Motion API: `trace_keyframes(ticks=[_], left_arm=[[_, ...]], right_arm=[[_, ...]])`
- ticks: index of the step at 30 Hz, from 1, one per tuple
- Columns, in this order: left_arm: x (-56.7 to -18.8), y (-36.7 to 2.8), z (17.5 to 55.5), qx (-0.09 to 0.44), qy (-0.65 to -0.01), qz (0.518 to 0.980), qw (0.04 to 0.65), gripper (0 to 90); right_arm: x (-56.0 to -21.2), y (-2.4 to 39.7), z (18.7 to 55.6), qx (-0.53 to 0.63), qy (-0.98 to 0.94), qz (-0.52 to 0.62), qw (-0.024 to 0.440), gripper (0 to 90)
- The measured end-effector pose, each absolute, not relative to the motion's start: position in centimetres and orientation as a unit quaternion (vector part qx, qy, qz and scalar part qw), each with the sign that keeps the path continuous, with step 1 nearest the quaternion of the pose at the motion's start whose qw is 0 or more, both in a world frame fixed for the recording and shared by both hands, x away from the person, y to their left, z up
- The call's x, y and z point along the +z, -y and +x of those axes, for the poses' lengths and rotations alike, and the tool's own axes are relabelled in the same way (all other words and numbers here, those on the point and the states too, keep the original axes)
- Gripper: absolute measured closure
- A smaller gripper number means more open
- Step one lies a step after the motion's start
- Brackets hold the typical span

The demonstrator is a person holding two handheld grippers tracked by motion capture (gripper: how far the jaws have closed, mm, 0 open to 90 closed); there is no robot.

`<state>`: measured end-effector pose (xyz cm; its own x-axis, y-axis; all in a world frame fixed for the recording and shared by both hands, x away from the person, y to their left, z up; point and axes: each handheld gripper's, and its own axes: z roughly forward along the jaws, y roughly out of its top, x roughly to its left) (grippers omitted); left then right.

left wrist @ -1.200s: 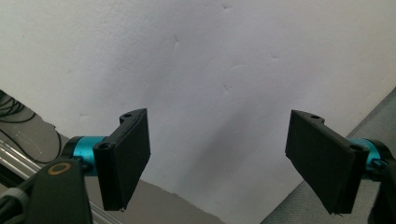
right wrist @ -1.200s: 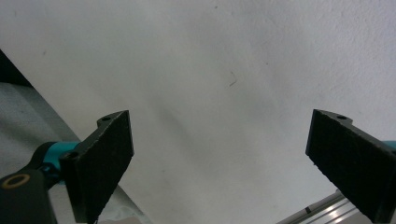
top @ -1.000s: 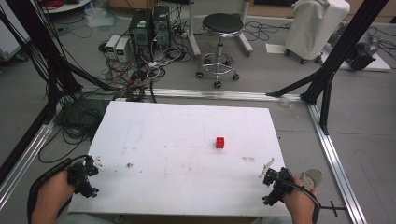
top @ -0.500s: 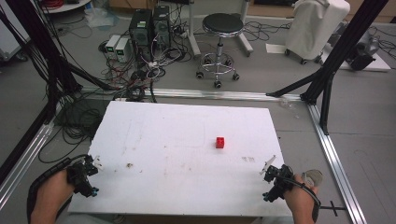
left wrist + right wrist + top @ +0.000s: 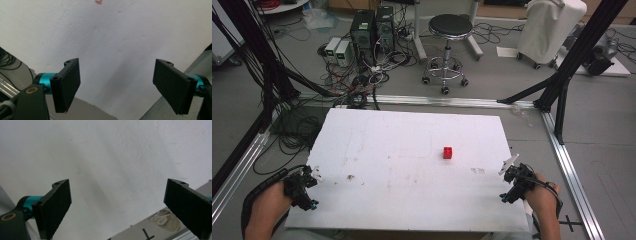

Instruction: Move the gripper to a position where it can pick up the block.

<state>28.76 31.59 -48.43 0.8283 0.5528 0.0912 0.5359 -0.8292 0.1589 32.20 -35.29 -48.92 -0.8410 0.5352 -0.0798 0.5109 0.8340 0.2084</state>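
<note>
A small red block [image 5: 447, 152] sits alone on the white table [image 5: 402, 145], right of centre. My left gripper [image 5: 307, 187] rests at the table's near left corner, held by a hand. In the left gripper view my left gripper [image 5: 116, 83] stands open, its black jaws wide apart over bare white board. My right gripper [image 5: 512, 182] is at the near right edge, about a hand's length from the red block. In its own view my right gripper [image 5: 117, 210] is open, with nothing between the jaws.
A faint brown stain [image 5: 349, 176] marks the table near the left gripper. Beyond the far edge stand a black stool [image 5: 447, 30], computer boxes [image 5: 372, 25] and tangled cables [image 5: 357, 85]. Aluminium rails [image 5: 569, 165] and black frame posts [image 5: 577, 50] flank the table.
The right gripper has shifted slightly toward the table's right edge. The left gripper and the red block have not moved.
</note>
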Motion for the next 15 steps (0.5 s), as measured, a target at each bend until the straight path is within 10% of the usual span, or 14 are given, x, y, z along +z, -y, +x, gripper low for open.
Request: trace_keyframes(ticks=[15], left_arm=[[-48.7,-31.4,29.0,0.067,-0.282,0.955,0.065,22.3]], right_arm=[[-45.6,34.2,37.6,0.086,-0.974,0.198,0.065,6.8]])
